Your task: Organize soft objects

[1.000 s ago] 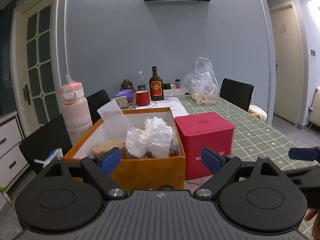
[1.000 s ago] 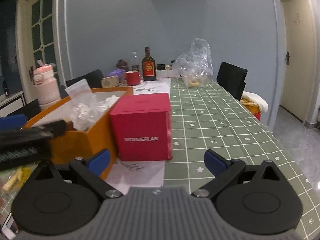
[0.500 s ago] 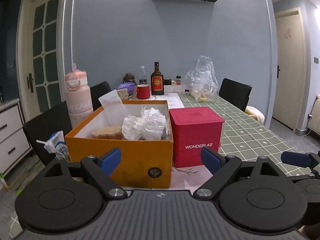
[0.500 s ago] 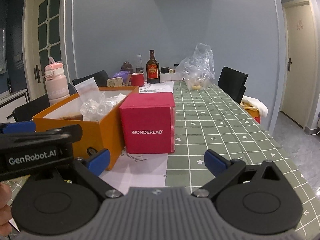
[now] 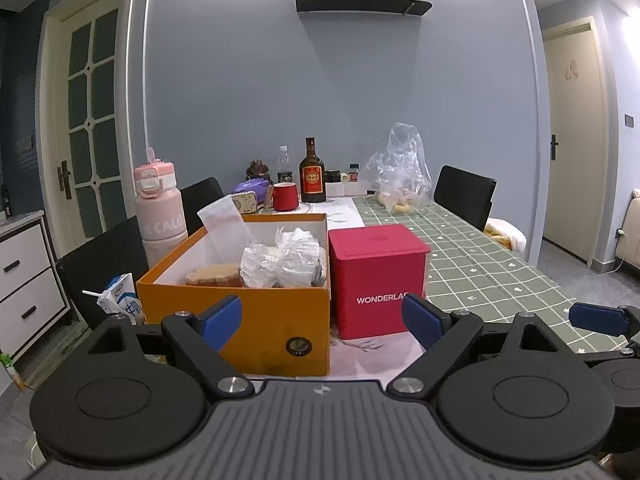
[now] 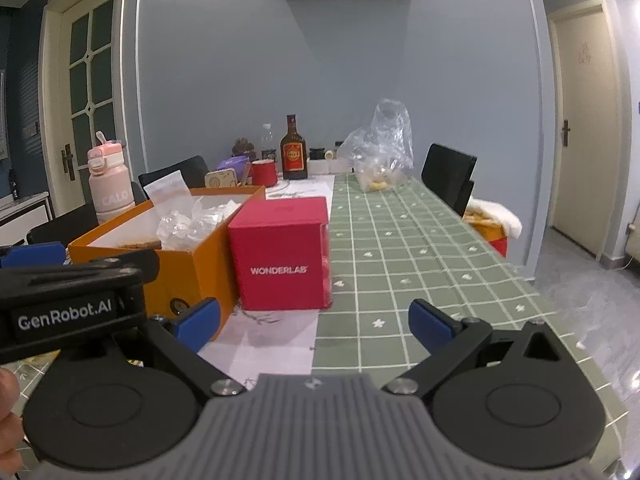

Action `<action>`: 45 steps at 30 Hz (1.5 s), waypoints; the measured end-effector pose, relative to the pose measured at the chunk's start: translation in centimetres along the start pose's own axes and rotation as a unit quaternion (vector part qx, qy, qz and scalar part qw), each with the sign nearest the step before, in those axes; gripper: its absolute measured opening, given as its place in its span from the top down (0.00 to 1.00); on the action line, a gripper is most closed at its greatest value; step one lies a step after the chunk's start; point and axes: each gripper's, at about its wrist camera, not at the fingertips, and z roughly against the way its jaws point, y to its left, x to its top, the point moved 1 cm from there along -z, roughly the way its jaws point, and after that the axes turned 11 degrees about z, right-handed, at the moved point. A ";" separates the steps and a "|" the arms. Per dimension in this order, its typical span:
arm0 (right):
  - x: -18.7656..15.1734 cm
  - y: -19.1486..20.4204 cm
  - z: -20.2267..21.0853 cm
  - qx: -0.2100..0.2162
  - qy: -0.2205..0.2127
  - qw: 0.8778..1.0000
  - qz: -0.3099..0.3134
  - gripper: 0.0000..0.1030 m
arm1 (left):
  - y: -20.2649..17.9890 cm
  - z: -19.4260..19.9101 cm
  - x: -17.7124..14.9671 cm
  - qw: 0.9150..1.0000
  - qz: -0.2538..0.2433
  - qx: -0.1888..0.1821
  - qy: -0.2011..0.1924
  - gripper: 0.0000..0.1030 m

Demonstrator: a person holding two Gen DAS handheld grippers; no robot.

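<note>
Covering most of the long table is a green checked cloth (image 6: 400,264), with grey-blue walls, a shelf (image 5: 362,2) and doors around. The orange box (image 5: 256,320) holds crumpled bags (image 5: 284,262), touching the red box (image 5: 376,280). Left gripper (image 5: 322,316) and right gripper (image 6: 314,322) hover with fingers apart, empty.

A home dining room: long checked-cloth table (image 5: 480,256), chairs (image 5: 464,196), liquor bottle (image 5: 312,172), panelled doors (image 5: 90,128).
</note>
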 end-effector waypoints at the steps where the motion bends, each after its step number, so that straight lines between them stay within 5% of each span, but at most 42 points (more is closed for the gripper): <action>1: 0.0 -0.1 0.1 -0.001 -0.002 1.000 -0.001 0.04 | 0.0 0.1 0.0 1.000 -0.001 0.000 -0.003 0.00; 18: -0.8 -0.2 -0.2 0.001 -0.002 1.000 0.019 0.04 | -0.7 -0.3 -1.1 1.000 -0.001 0.003 -0.018 0.00; 45: -2.5 2.2 -3.9 0.030 0.023 0.999 0.022 0.04 | 1.2 -3.3 -3.2 0.999 0.027 0.021 0.018 0.00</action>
